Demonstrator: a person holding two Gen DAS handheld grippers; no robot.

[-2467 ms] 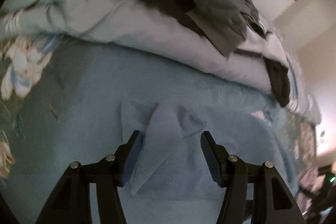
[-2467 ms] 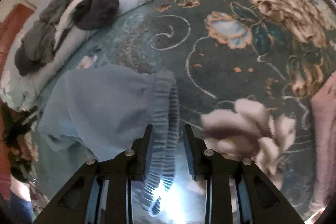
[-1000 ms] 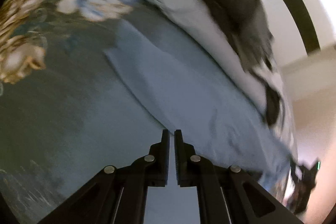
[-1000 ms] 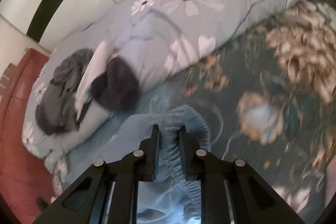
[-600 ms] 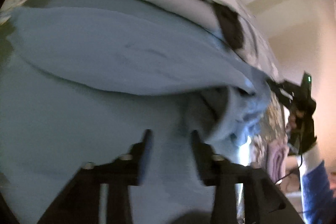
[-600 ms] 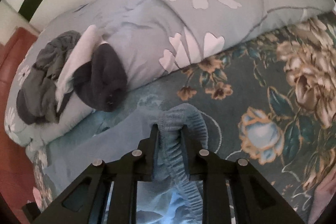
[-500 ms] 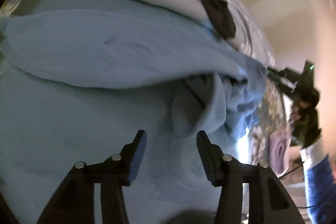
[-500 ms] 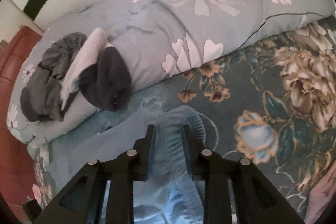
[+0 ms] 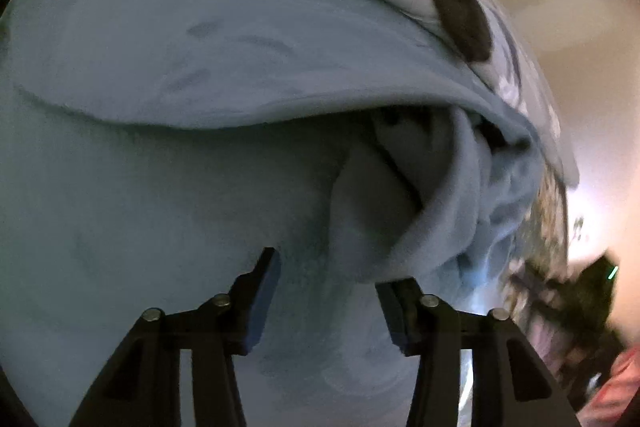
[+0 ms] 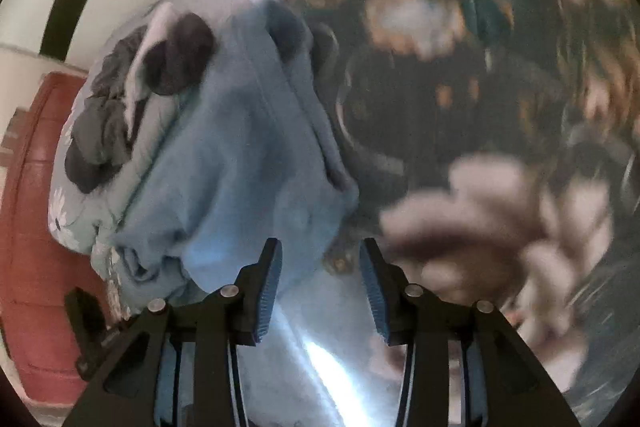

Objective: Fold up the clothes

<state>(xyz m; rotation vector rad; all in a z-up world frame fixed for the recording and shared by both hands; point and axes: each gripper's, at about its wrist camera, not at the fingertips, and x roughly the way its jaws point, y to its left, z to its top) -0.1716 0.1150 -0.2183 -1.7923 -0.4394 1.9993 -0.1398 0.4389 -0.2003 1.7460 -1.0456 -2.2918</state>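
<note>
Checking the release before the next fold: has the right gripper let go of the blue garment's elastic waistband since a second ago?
Yes. The right gripper is opening, nothing pinched; the blue garment now lies folded beside the floral duvet.

Right-wrist view is motion-smeared: floral bedspread [image 10: 500, 87] pattern reads as blobs only, and the dark clothes pile [image 10: 132, 99] on the pillow can't be sorted into separate items. Left-wrist view: blue garment [image 9: 200, 87] fills the frame, its edges cut off left and bottom, inner folds at right lost in shadow. Blurred dark shape w/ green light [image 9: 600, 279] at far right can't be ID'd.
</note>
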